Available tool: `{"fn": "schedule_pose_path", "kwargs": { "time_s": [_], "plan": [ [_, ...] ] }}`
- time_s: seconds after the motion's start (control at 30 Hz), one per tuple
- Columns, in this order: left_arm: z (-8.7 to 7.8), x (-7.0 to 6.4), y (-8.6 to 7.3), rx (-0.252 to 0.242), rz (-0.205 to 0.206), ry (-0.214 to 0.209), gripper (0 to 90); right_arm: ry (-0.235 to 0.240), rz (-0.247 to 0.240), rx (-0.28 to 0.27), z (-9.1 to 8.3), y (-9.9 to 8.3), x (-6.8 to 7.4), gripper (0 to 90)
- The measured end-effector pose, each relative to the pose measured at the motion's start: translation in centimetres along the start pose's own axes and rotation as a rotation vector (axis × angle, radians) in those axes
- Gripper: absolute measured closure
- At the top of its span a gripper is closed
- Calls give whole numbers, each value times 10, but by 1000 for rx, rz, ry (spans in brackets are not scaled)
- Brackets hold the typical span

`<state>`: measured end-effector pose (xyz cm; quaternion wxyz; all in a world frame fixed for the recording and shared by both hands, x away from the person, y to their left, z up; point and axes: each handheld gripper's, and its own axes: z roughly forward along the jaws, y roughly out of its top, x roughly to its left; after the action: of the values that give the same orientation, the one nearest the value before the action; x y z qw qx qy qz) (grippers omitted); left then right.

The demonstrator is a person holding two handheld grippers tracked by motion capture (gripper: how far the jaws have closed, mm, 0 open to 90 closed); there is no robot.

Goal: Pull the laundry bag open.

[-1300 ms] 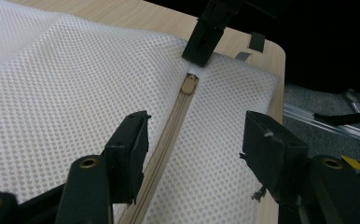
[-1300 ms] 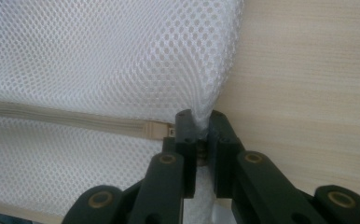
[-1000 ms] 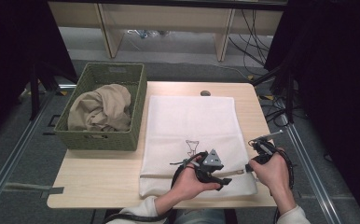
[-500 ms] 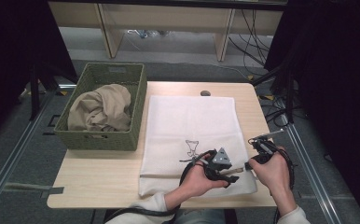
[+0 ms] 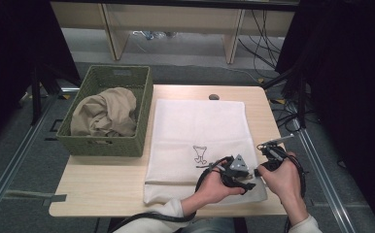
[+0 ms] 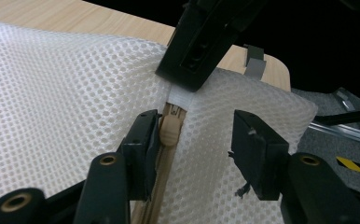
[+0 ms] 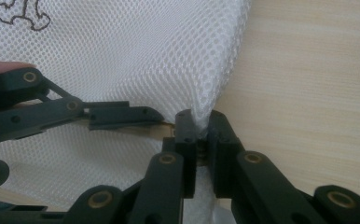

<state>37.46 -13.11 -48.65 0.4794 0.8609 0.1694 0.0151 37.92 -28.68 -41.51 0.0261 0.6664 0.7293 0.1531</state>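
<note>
A: We see the white mesh laundry bag [image 5: 200,141] flat on the light wooden table [image 5: 103,187], beside the green woven basket [image 5: 109,116]. Right gripper [image 7: 200,128]?

B: Clamped on the bag's near right corner. Our left gripper [image 6: 197,135] gapes wide, one jaw touching the beige zipper pull [image 6: 169,130].

Green woven basket [image 5: 109,145] holds crumpled beige cloth [image 5: 104,111] — on the wooden table [image 5: 103,179].
</note>
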Motion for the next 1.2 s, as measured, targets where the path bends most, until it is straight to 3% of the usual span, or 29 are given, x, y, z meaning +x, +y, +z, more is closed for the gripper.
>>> {"fn": "schedule_pose_path", "kwargs": {
  "time_s": [0.13, 0.2, 0.23, 0.27, 0.3, 0.33, 0.43, 0.5, 0.53, 0.67, 0.8, 0.87, 1.07, 1.2],
  "plan": [
    [0, -1, 0, 0, -7, 4, 545, -9, -17, -8, 0, -1, 0, 847],
    [0, -2, 1, -13, -30, -19, 562, -10, -17, -10, 0, -1, 0, 846],
    [0, -2, 1, -9, -19, -22, 564, -10, -17, -13, 0, -1, 0, 846],
    [0, -2, 1, -9, -16, -21, 566, -18, 8, -8, -1, -1, 3, 846],
    [1, -3, 0, -14, -31, -14, 573, -13, -18, -13, 0, -1, 1, 846],
    [0, -1, 0, -7, -33, -11, 593, -15, -17, -8, -1, -1, 1, 846],
    [1, 0, -1, -11, -88, -26, 635, -22, -13, -2, -2, -1, 4, 846],
    [0, 2, 0, -12, -80, -18, 669, -30, -19, 0, 0, 0, 4, 846],
    [0, 1, 0, -17, -105, -14, 693, -19, -20, 0, -2, -1, 4, 846],
    [0, 3, 0, -20, -114, -9, 780, -15, -33, -13, -2, -1, 3, 846],
    [-1, 3, -1, -3, -106, 16, 813, -18, -30, -7, -2, -1, 4, 847],
    [-1, 3, -1, -5, -132, 10, 826, -15, -25, -6, -2, -1, 4, 846],
    [-3, 4, 1, 7, -153, -12, 866, -7, -14, 0, -2, -2, 4, 846],
    [-6, 4, 1, 5, -167, -3, 867, -6, -11, 4, -2, -1, 4, 847]
  ]
}}
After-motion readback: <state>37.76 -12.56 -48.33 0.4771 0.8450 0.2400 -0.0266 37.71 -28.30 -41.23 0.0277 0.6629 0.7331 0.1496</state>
